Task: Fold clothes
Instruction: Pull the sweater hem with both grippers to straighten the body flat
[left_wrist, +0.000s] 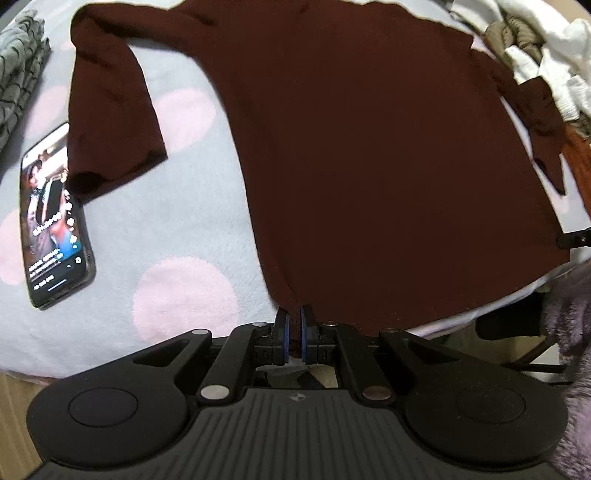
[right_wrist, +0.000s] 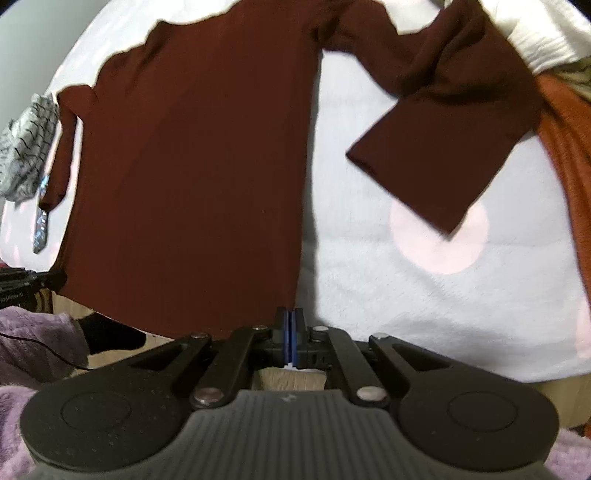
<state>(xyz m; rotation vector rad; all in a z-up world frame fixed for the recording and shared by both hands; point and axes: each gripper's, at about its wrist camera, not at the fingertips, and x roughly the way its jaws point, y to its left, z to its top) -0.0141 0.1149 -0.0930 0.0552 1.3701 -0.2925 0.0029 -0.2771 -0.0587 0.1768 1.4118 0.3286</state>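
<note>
A dark maroon long-sleeved shirt (left_wrist: 369, 147) (right_wrist: 184, 166) lies spread flat on a pale blue blanket with pink dots (left_wrist: 166, 240) (right_wrist: 406, 295). Its sleeves hang down on both sides. My left gripper (left_wrist: 294, 314) is shut on the shirt's bottom hem at the left corner, with a fold of fabric showing between the blue pads. My right gripper (right_wrist: 293, 314) is shut at the hem's right corner, where the shirt's edge runs into its closed pads. Both point steeply down at the near edge of the bed.
A lit phone (left_wrist: 55, 221) (right_wrist: 40, 221) lies left of the shirt, its top under the sleeve cuff. Grey patterned cloth (left_wrist: 18, 66) sits far left. White, tan and orange clothes (left_wrist: 535, 55) (right_wrist: 569, 166) pile up at the right. A fuzzy purple sleeve (left_wrist: 572, 332) is nearby.
</note>
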